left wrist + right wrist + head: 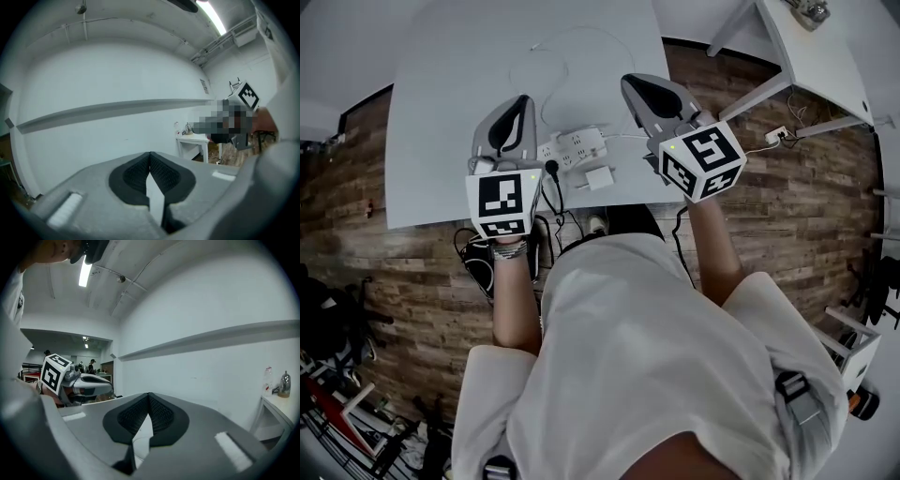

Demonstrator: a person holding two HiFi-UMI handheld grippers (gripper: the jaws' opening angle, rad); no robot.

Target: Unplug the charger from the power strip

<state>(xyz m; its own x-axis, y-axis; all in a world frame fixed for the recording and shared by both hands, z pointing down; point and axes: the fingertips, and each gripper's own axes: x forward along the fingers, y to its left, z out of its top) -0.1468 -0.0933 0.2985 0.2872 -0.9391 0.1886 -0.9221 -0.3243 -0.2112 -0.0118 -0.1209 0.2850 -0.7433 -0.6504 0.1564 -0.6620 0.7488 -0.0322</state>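
Both left gripper (521, 101) and right gripper (634, 86) hold fingers pressed together, empty; power strip (572, 147) sockets too small to read

The left gripper (518, 105) and the right gripper (634, 86) hang side by side over the near edge of the white table (441, 141), pointing roughly level. Each has its jaws closed tip to tip on nothing. Bare forearms (717, 246) stretch forward behind them.
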